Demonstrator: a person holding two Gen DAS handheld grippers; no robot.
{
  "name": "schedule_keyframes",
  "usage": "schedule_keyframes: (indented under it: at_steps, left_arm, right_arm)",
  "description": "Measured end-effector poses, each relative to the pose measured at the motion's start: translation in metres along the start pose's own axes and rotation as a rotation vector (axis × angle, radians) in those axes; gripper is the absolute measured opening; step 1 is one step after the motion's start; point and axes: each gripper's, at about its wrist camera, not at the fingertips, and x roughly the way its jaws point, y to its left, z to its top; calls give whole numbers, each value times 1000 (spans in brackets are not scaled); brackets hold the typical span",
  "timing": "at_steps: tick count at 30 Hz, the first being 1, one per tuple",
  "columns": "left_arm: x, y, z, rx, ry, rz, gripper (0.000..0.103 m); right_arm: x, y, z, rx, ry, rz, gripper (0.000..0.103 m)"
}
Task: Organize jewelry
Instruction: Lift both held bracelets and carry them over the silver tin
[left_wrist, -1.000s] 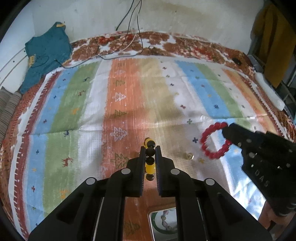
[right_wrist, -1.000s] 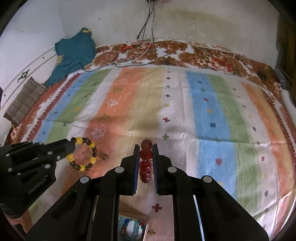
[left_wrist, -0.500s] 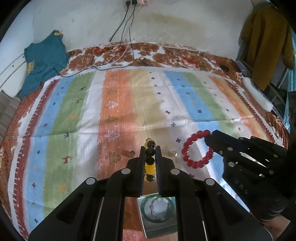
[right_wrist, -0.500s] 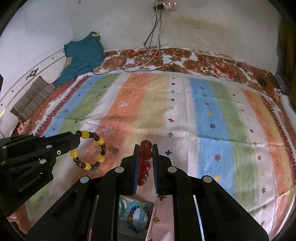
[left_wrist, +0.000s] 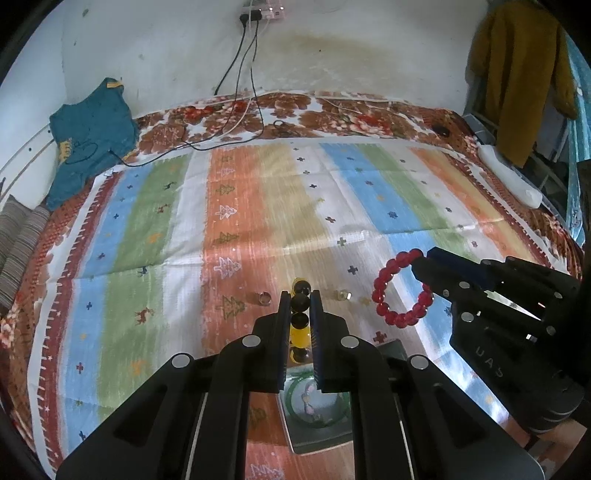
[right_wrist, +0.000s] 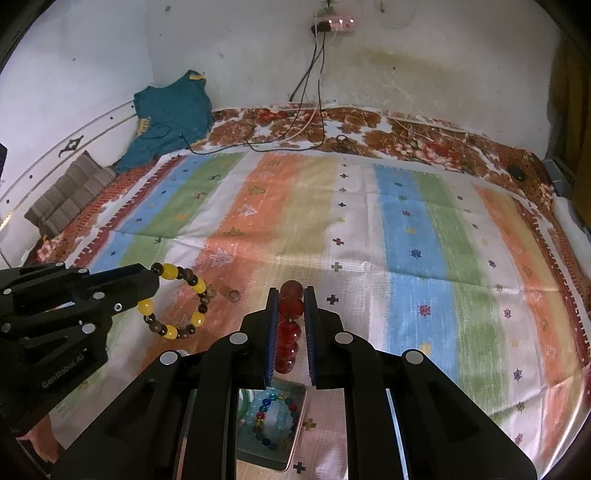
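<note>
My left gripper (left_wrist: 300, 295) is shut on a yellow and dark bead bracelet (left_wrist: 300, 326), seen as a full ring in the right wrist view (right_wrist: 177, 301). My right gripper (right_wrist: 291, 295) is shut on a red bead bracelet (right_wrist: 290, 325), which hangs as a ring in the left wrist view (left_wrist: 400, 288). Both are held above the striped cloth. A shiny metal tray (left_wrist: 343, 441) lies below the grippers; it holds a green bangle (left_wrist: 314, 402) and a multicoloured bead bracelet (right_wrist: 275, 421). Two small rings (left_wrist: 264, 297) (left_wrist: 342, 294) lie on the cloth.
The striped cloth (left_wrist: 258, 206) covers a floral bed. A teal garment (left_wrist: 90, 136) and cables (left_wrist: 236, 122) lie at the back by the wall. A striped cushion (right_wrist: 62, 195) is at the left. A mustard garment (left_wrist: 521, 74) hangs at the right.
Both grippers have risen and pulled back with their bracelets still held. The tray with the bangle and bead bracelet has come further into view beneath them.
</note>
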Motion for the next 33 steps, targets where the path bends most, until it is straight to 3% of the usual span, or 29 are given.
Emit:
schedule_keyframes:
  at_steps: [33]
  left_arm:
    - [-53, -10, -37, 20, -56, -79, 10]
  right_arm:
    - [-46, 19, -36, -32, -17, 40, 14]
